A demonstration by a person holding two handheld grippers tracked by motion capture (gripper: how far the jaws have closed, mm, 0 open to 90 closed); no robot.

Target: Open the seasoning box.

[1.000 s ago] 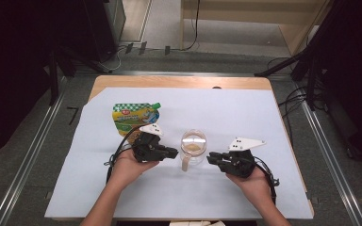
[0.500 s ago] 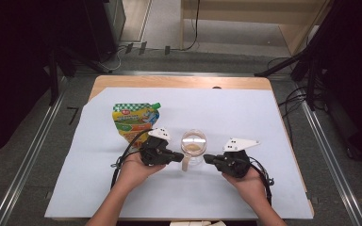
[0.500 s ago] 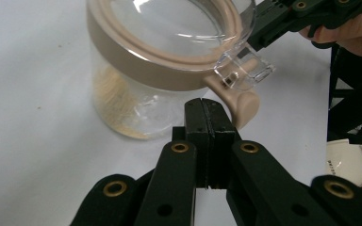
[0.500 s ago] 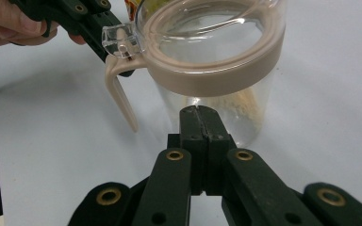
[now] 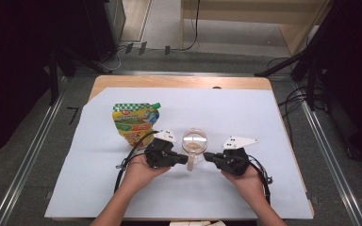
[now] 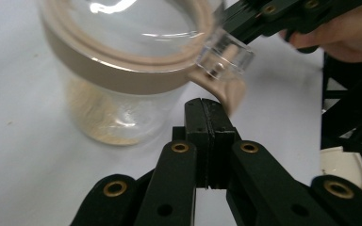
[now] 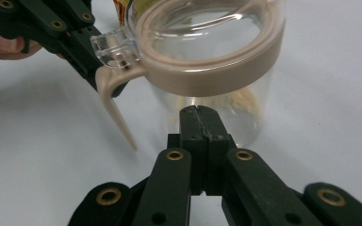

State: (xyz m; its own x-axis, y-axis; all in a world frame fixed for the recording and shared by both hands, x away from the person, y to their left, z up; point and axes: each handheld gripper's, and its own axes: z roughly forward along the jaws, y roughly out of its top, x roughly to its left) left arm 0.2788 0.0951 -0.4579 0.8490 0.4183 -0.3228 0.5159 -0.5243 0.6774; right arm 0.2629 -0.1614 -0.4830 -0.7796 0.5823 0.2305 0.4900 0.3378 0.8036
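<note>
A clear jar (image 5: 194, 141) with a beige lid ring and a little beige powder stands upright mid-table. Its clear tab and beige latch (image 7: 115, 108) hang on the near side. My left gripper (image 5: 186, 160) is shut with nothing between its jaws, its tip just left of the latch. In the left gripper view the shut gripper (image 6: 206, 106) points at the jar (image 6: 122, 70). My right gripper (image 5: 206, 157) is also shut and empty, just right of the latch. In the right gripper view the gripper (image 7: 199, 113) sits right before the jar (image 7: 212, 52). Contact with the latch I cannot tell.
A green and yellow spouted pouch (image 5: 134, 122) lies flat behind and left of the left hand. A white sheet (image 5: 245, 113) covers the wooden table (image 5: 179, 81). Cables trail from both grippers towards the near edge.
My left gripper has moved to the right, up to the jar's latch. The right gripper has edged slightly left towards it. The jar and pouch have stayed put.
</note>
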